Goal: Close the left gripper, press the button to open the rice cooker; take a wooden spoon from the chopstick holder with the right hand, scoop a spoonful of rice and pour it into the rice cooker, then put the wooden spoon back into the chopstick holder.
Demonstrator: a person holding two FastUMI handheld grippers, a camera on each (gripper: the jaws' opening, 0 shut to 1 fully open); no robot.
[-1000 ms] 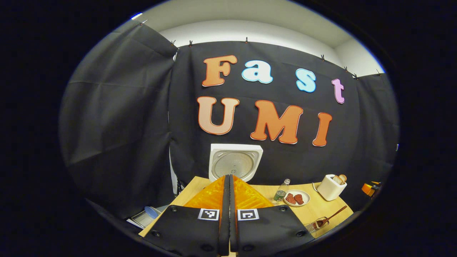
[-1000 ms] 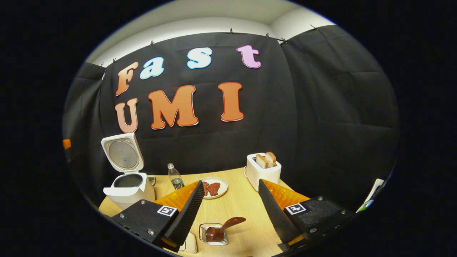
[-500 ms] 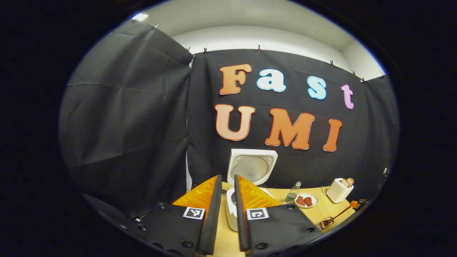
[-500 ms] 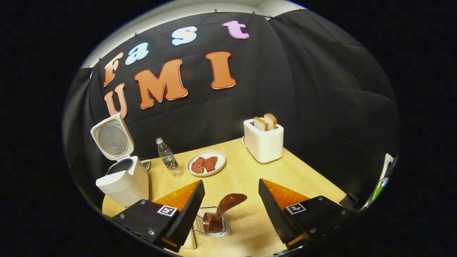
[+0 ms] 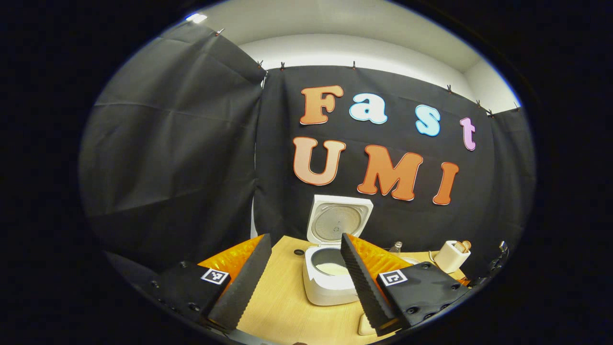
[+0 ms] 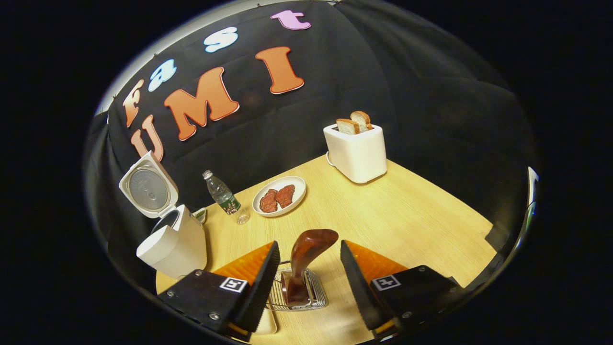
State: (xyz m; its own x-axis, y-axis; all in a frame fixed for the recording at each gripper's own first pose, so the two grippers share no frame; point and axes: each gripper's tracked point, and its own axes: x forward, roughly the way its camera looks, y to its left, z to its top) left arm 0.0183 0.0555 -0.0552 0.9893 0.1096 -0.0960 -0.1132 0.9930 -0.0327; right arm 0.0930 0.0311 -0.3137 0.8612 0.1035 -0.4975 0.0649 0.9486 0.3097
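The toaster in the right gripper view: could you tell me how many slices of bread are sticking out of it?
2. Both stand upright in the top of the white toaster at the table's far side: one bread slice on the left, the other slice just right of it and slightly behind. Nothing suggests more hidden inside.

Bottle label: a green band on the bottle [image 6: 221, 194], print too small to read.
Left gripper tags: the left gripper [image 5: 305, 236] has a black-and-white square code tag [image 5: 214, 276] at each finger's base, a pattern rather than letters or numbers.
Right gripper tags: the right gripper [image 6: 309, 243] carries the same kind of tag.
Readable words or numbers: none.
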